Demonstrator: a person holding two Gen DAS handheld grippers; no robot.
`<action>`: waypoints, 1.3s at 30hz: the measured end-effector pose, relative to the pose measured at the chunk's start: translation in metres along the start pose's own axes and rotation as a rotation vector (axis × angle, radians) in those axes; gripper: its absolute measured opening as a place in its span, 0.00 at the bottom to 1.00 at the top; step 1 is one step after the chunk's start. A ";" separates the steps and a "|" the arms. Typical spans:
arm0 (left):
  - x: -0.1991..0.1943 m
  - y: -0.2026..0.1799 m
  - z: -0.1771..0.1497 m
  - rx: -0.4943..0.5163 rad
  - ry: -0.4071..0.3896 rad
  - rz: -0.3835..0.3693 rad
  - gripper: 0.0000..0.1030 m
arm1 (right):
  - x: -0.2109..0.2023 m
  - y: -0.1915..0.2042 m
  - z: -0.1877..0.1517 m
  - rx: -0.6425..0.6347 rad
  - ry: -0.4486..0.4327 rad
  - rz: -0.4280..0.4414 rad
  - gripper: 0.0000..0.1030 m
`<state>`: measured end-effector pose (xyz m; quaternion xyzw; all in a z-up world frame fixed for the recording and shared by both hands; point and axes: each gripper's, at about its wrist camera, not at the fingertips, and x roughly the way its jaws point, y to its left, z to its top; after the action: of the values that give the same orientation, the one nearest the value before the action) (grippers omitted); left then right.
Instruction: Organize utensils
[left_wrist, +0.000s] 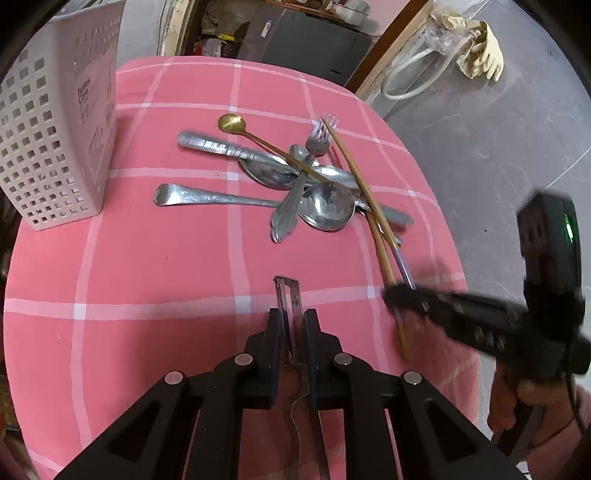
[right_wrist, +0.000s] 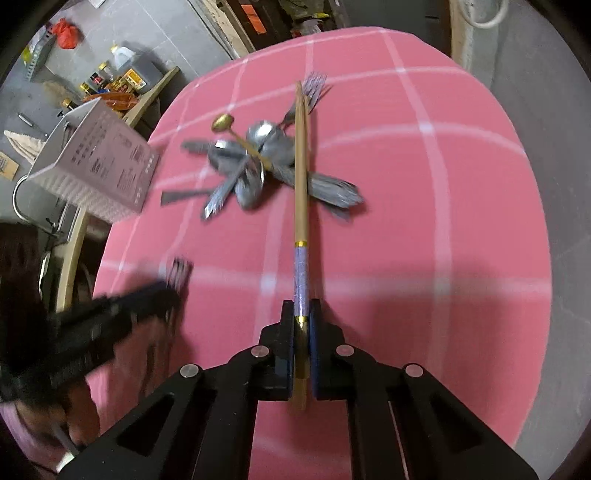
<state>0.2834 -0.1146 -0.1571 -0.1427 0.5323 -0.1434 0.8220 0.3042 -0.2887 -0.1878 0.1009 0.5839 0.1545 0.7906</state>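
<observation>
Utensils (left_wrist: 295, 177) are lying piled mid-cloth, with bare pink tablecloth (left_wrist: 147, 277) all around them.
Left gripper (left_wrist: 291, 317) is clamping a serrated knife (left_wrist: 290, 295); right gripper (right_wrist: 302, 310) is pinching 1 chopstick (right_wrist: 301, 166) near the cloth's edge.

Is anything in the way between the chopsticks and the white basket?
Yes. The right tongs hold the chopsticks, which lie across the heap of spoons and forks. That heap sits between them and the white basket. Lifting up and over would probably clear it.
</observation>
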 end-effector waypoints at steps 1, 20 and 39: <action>0.000 0.000 -0.001 0.001 0.008 -0.003 0.11 | -0.002 0.000 -0.007 0.006 0.010 0.003 0.06; 0.012 0.018 0.009 -0.074 0.167 -0.115 0.16 | 0.013 0.002 0.040 -0.055 0.004 0.034 0.23; 0.028 0.006 0.019 0.000 0.215 -0.069 0.16 | 0.028 0.009 0.080 -0.040 0.064 -0.040 0.07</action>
<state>0.3125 -0.1182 -0.1755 -0.1447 0.6123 -0.1860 0.7547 0.3872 -0.2686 -0.1853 0.0683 0.6074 0.1533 0.7765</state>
